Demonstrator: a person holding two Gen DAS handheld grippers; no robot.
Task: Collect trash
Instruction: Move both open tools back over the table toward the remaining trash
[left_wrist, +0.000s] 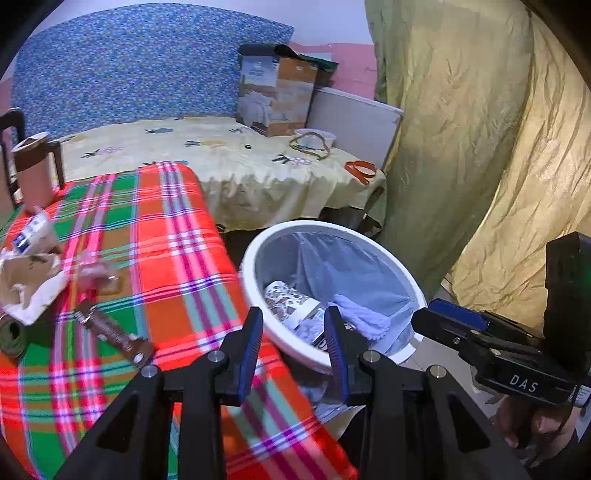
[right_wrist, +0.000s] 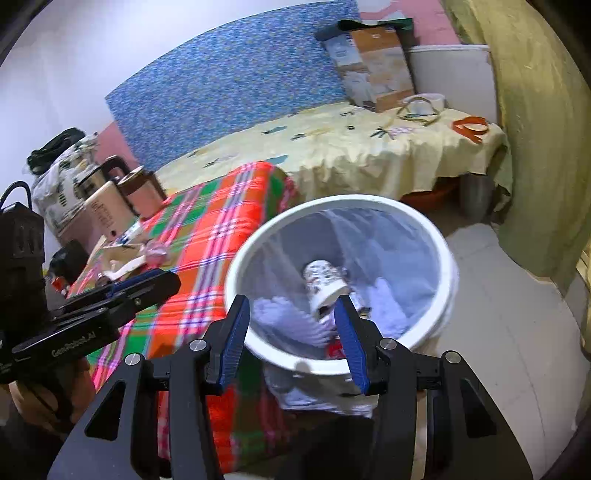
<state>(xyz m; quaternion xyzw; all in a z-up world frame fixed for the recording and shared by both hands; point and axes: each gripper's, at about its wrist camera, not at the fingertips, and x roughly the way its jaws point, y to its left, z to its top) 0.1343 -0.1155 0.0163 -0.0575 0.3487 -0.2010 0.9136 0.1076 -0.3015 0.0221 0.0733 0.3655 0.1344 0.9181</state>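
A white bin (left_wrist: 255, 254) with a clear liner stands on the floor beside the plaid-covered table (left_wrist: 177, 236). In it lie a patterned paper cup (left_wrist: 291, 299) and white tissue (left_wrist: 365, 317). My left gripper (left_wrist: 293, 321) hovers over the table edge and the bin's near rim, open with nothing between its fingers. My right gripper (right_wrist: 291, 302) hangs over the bin (right_wrist: 439, 236), open and empty, above the cup (right_wrist: 325, 280) and tissue (right_wrist: 288, 317). On the table lie a brown wrapper (left_wrist: 114, 334), torn cardboard and paper (left_wrist: 29, 280), a white-blue packet (left_wrist: 33, 229) and clear plastic (left_wrist: 96, 275).
Behind the table stands a bed with a yellow sheet (left_wrist: 229, 155), bearing a cardboard box (left_wrist: 277, 92) and an orange strap (left_wrist: 362, 170). A pink-brown jug (left_wrist: 35, 170) sits at the table's far corner. An olive curtain (left_wrist: 461, 147) hangs to the right of the bin.
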